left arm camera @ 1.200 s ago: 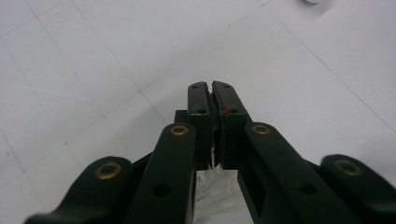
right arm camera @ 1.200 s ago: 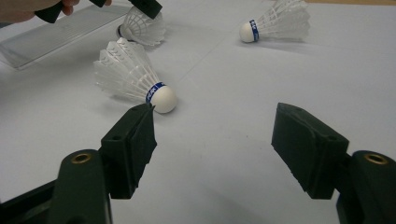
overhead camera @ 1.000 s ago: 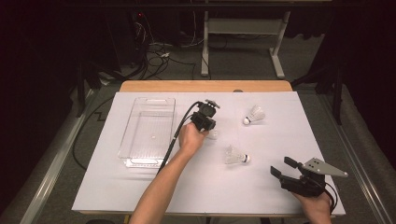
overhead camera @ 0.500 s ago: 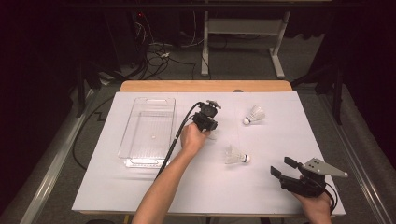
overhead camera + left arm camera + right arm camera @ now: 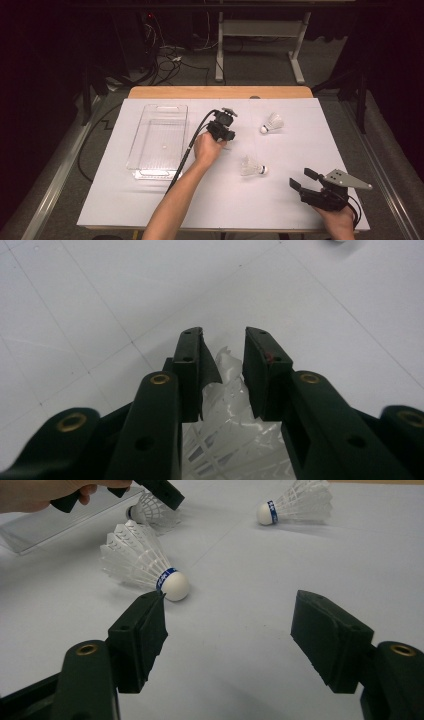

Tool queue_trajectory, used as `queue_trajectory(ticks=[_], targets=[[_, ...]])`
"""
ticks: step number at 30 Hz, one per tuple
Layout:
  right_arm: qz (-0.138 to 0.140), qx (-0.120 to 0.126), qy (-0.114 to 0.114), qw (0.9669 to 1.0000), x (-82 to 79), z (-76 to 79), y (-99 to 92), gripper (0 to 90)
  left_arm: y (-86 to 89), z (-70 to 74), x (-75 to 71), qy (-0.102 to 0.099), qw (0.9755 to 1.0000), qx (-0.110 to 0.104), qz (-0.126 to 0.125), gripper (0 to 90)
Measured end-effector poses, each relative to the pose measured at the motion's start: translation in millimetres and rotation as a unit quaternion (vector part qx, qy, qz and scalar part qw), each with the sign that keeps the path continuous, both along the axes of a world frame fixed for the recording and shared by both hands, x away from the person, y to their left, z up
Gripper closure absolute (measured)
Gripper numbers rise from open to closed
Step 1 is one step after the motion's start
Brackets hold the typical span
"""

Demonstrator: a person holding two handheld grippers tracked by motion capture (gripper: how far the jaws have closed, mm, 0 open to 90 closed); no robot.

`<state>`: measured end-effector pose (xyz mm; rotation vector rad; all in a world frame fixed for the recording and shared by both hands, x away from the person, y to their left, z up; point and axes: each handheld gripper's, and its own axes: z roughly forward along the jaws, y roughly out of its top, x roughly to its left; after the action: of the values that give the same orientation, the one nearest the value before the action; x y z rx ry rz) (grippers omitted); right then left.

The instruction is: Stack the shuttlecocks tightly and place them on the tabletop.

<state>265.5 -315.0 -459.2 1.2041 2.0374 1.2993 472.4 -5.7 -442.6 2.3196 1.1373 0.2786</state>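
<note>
My left gripper [image 5: 226,140] points down at the middle of the white sheet [image 5: 215,210]. Its jaws have just been opening and stand apart [image 5: 223,340]. The white feather skirt of a shuttlecock [image 5: 225,405] sits between them, and the pads look clear of it. The right gripper view has this shuttlecock [image 5: 150,507] lying on the sheet under the left gripper [image 5: 160,492]. A second shuttlecock [image 5: 252,166] [image 5: 145,560] lies on its side just ahead of my right gripper [image 5: 301,178] [image 5: 230,615]. That gripper is open, with nothing between its jaws. A third shuttlecock [image 5: 272,122] [image 5: 300,502] lies farther back.
A clear plastic tray [image 5: 135,145] [image 5: 45,525] lies on the left of the sheet, beside the left hand. The wooden table edge [image 5: 220,92] runs along the back. Cables and a metal stand are on the floor behind the table.
</note>
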Motion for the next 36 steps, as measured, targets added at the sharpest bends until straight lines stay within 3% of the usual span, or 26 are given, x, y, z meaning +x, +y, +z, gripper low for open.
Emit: queue_trajectory(ticks=[18,36], targets=[[0.000,0.001,0.002,1.0000,0.2,-0.1,0.5,30.6,1.0,-0.2,1.4,-0.001,1.0000,-0.002,0.007,61.8],[0.000,0.002,0.002,1.0000,0.4,-0.2,0.2,30.6,1.7,-1.0,2.0,0.014,0.9998,-0.013,0.011,58.5]])
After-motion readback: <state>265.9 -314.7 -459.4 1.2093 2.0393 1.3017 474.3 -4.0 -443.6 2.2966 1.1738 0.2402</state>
